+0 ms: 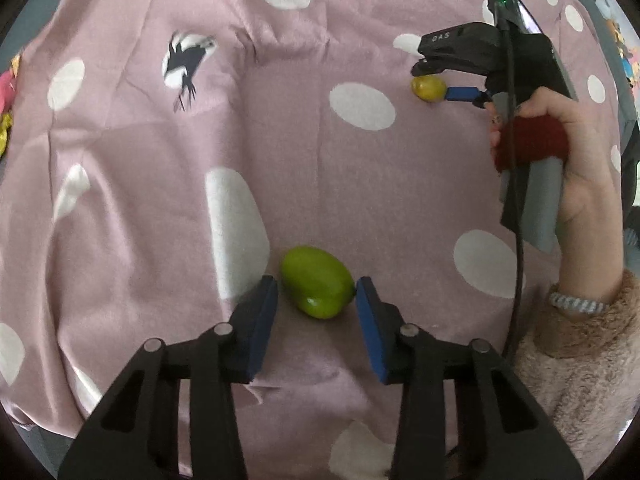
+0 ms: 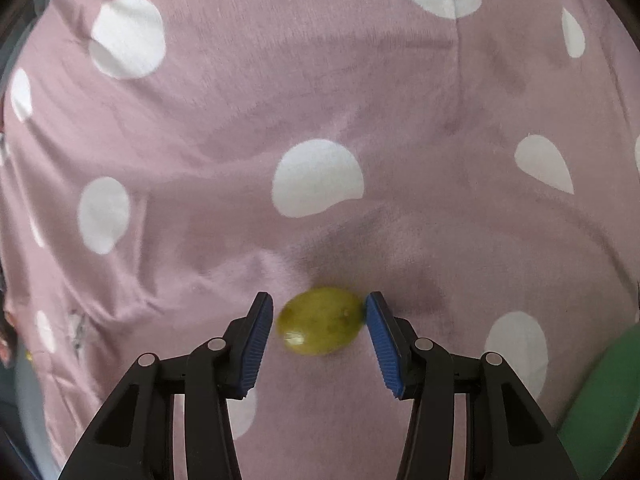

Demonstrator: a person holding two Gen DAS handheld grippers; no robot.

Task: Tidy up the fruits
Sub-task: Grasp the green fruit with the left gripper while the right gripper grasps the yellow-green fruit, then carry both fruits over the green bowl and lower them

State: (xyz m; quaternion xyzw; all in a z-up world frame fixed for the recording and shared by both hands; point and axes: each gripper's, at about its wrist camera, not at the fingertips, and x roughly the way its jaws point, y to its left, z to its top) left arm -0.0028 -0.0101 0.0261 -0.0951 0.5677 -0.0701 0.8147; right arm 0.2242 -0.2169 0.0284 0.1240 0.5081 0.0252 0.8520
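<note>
A bright green oval fruit (image 1: pixel 317 282) lies on the pink polka-dot cloth (image 1: pixel 160 200). My left gripper (image 1: pixel 316 294) is open around it, its right pad touching the fruit's tip and a small gap on the left. A yellow-green oval fruit (image 2: pixel 322 321) lies on the same cloth (image 2: pixel 360 100), slightly blurred. My right gripper (image 2: pixel 319 312) is open around it, the right pad at the fruit's side and a gap on the left. In the left wrist view the right gripper (image 1: pixel 430 80) shows at the upper right with that yellowish fruit (image 1: pixel 429 88) between its fingers.
The cloth has white dots and a black bird print (image 1: pixel 186 66). A green object (image 2: pixel 600 404) sits at the lower right edge of the right wrist view. Colourful items (image 1: pixel 6 100) lie at the far left edge. The person's hand (image 1: pixel 568 168) holds the right gripper.
</note>
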